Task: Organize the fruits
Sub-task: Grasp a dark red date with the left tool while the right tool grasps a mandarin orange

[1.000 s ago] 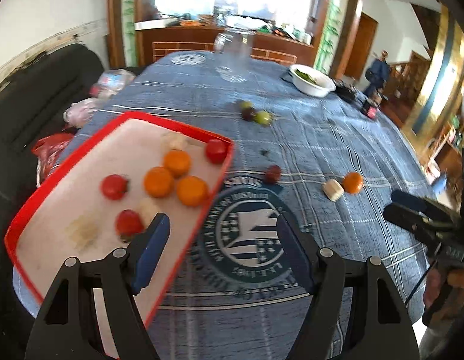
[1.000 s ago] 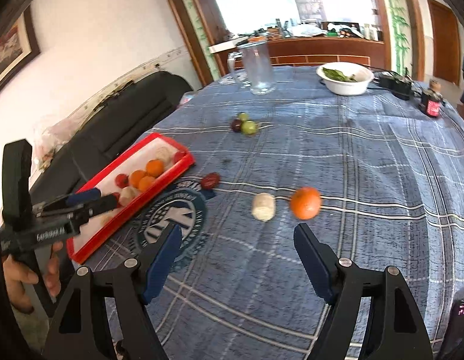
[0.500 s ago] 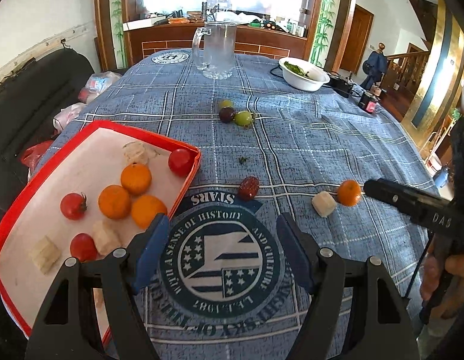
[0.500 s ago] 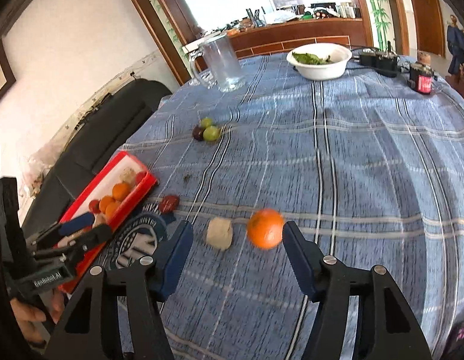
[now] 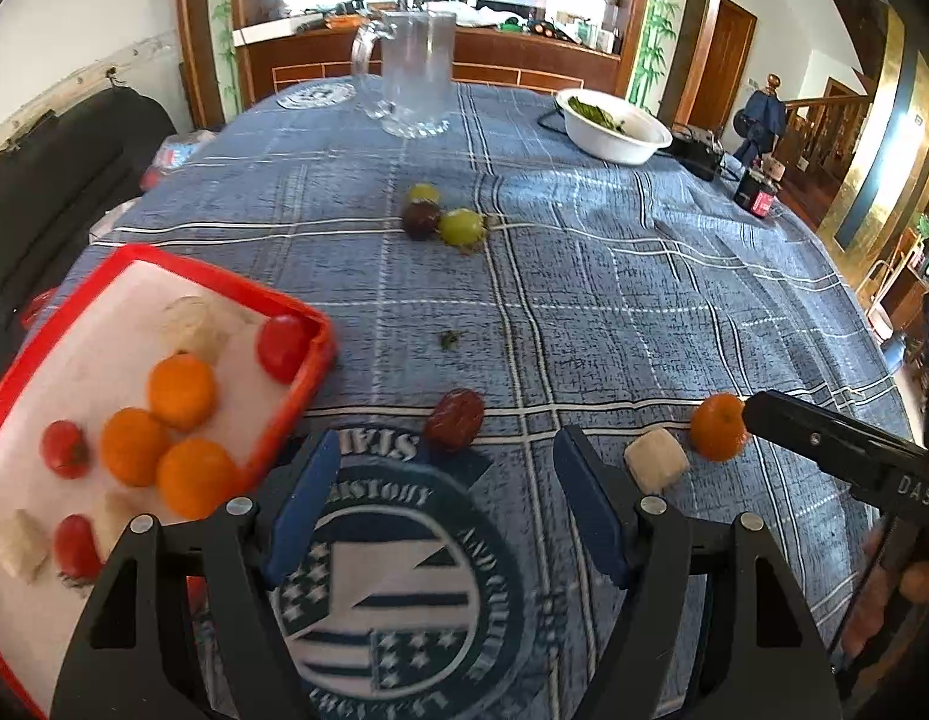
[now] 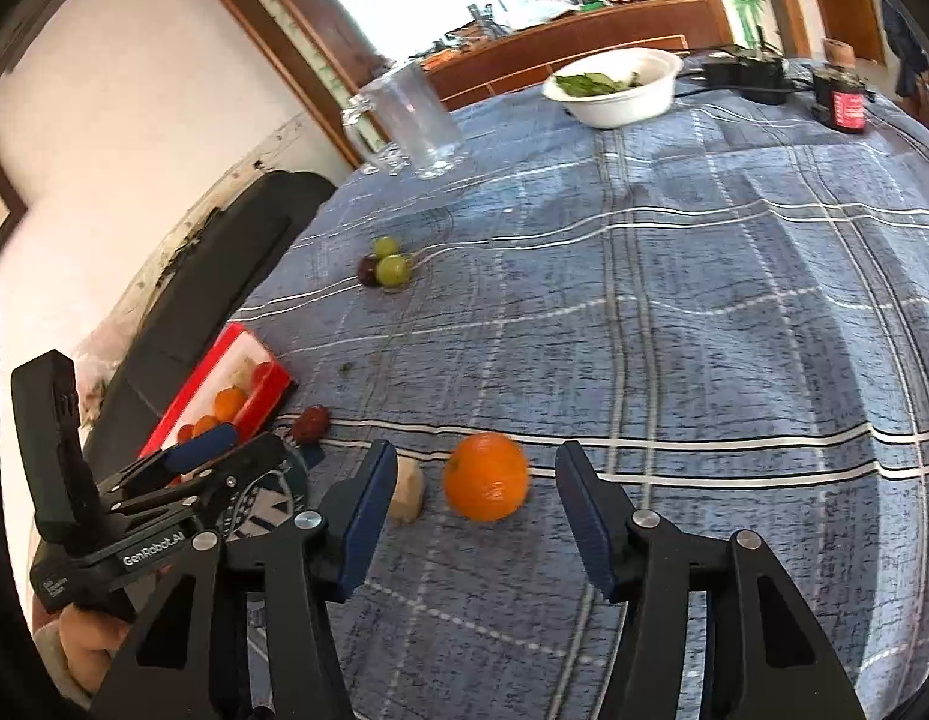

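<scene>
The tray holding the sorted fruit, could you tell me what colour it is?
Red rim, white inside; clearest in the left wrist view.

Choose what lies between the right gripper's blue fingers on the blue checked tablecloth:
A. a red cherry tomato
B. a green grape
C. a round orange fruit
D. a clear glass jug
C: the round orange fruit sits between the right gripper fingers, untouched.

Open left gripper [image 5: 443, 501] just short of red date [image 5: 453, 420] beside red tray [image 5: 296, 312]
</scene>
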